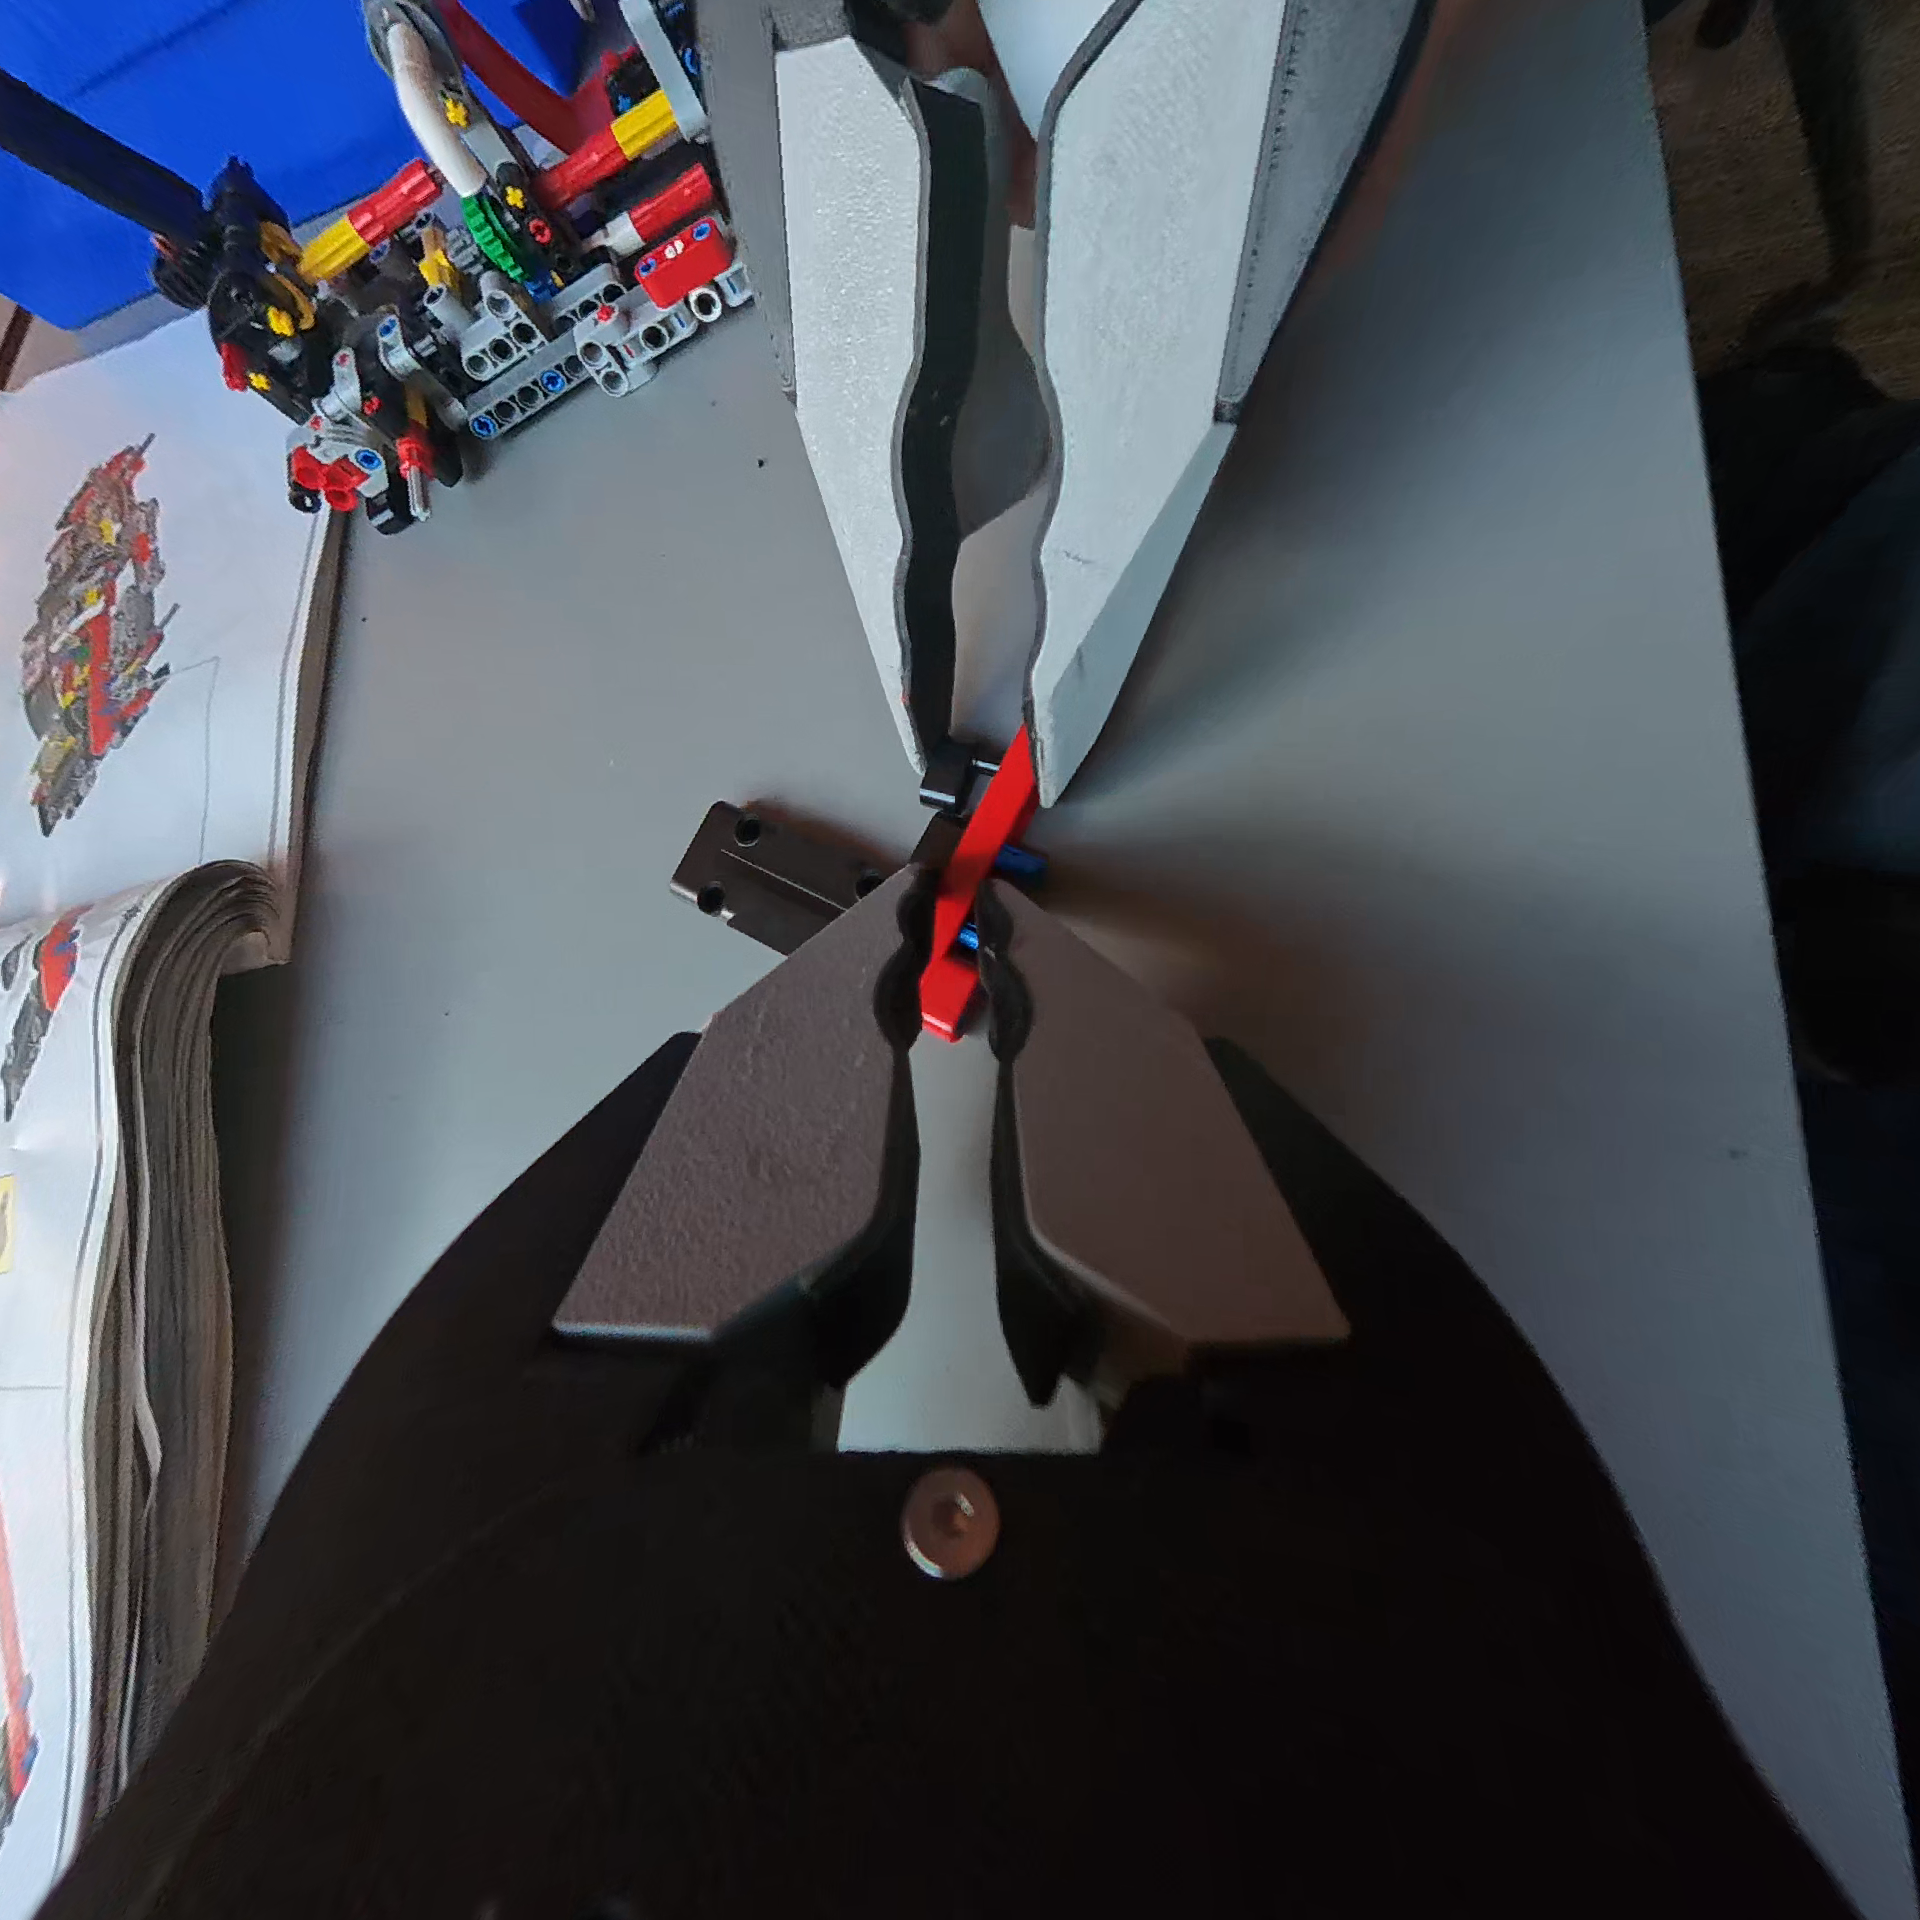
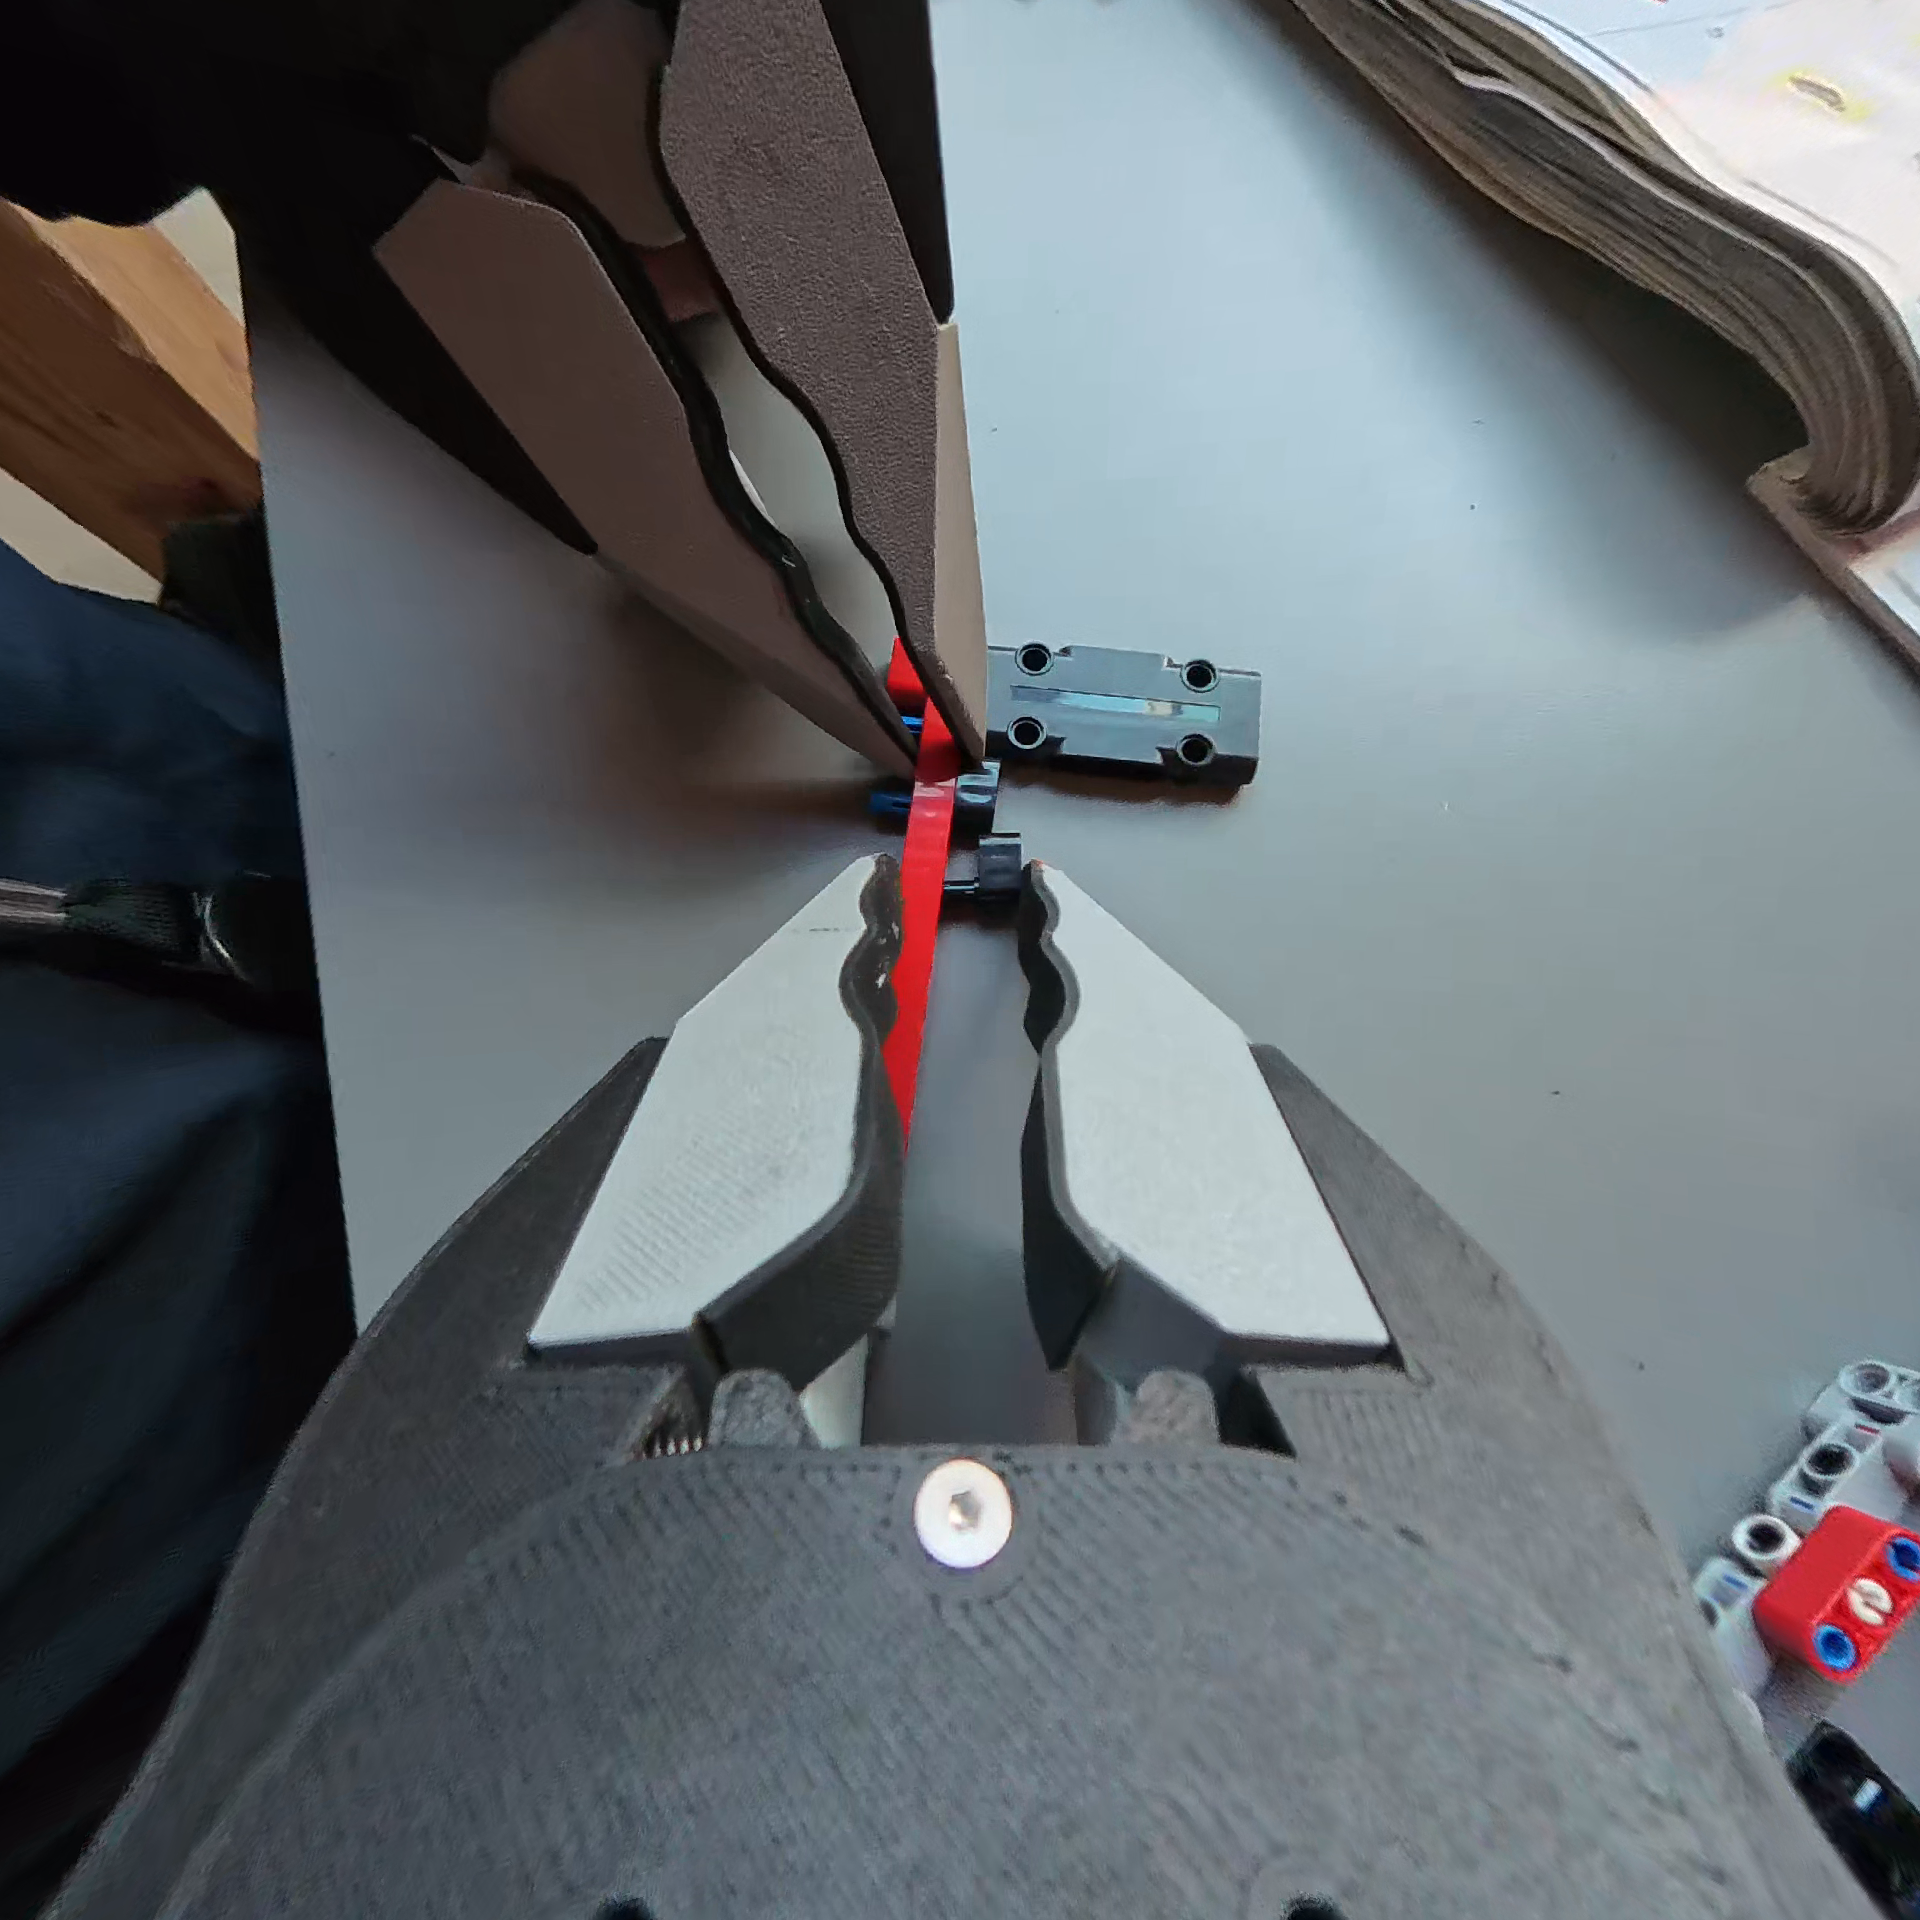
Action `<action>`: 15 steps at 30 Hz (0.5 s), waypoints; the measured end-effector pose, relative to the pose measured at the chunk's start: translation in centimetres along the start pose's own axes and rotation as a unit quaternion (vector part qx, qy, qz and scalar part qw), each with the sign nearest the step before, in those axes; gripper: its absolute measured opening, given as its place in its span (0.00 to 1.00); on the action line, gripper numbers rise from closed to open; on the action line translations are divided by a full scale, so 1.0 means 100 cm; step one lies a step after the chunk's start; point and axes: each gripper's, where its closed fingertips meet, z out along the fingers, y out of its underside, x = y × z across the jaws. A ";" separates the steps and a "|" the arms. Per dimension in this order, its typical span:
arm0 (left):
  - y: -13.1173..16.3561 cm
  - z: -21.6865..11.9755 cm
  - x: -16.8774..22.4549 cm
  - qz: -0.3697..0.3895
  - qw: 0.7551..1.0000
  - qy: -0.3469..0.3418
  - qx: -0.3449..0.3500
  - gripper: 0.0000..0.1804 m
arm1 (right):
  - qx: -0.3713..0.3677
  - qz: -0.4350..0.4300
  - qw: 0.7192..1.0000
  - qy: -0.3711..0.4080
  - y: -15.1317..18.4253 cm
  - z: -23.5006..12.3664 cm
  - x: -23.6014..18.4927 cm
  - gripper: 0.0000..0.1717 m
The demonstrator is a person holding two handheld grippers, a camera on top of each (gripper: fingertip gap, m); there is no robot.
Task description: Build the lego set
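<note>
Two grippers clamped on one red beam (image 1: 977,883), held just above the grey table (image 1: 1403,935).

Nearest in left wrist view: left gripper (image 1: 951,940) pinched on beam's near end, blue pins (image 1: 1023,862) poking out sideways. Beyond: right gripper (image 2: 951,909) squeezing beam's far end together with black pin connector (image 2: 1000,868) (likely seating it; squeeze square-on, steady counter-hold). Farther: black plate (image 2: 1122,712) flat just beside, manual (image 1: 156,1039), half-built model (image 1: 447,312).

Soft daylight, deep shadows, fisheye edges
</note>
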 end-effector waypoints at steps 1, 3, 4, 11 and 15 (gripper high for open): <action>0.000 0.000 0.000 0.000 1.000 -0.001 -0.001 0.03 | -0.001 -0.006 1.000 0.006 0.000 0.000 0.001 0.12; 0.000 0.001 -0.002 0.002 1.000 -0.007 -0.002 0.03 | -0.002 -0.008 1.000 0.018 0.000 0.000 0.002 0.12; 0.001 0.001 -0.002 0.002 1.000 -0.010 -0.003 0.03 | -0.001 0.002 1.000 0.023 0.000 0.000 0.004 0.13; 0.000 0.003 -0.004 -0.023 0.999 -0.032 -0.014 0.03 | -0.008 0.060 0.997 0.053 0.001 -0.001 0.007 0.12; 0.000 0.003 -0.005 -0.032 0.998 -0.047 -0.019 0.03 | -0.018 0.035 0.995 0.088 0.003 -0.002 0.007 0.12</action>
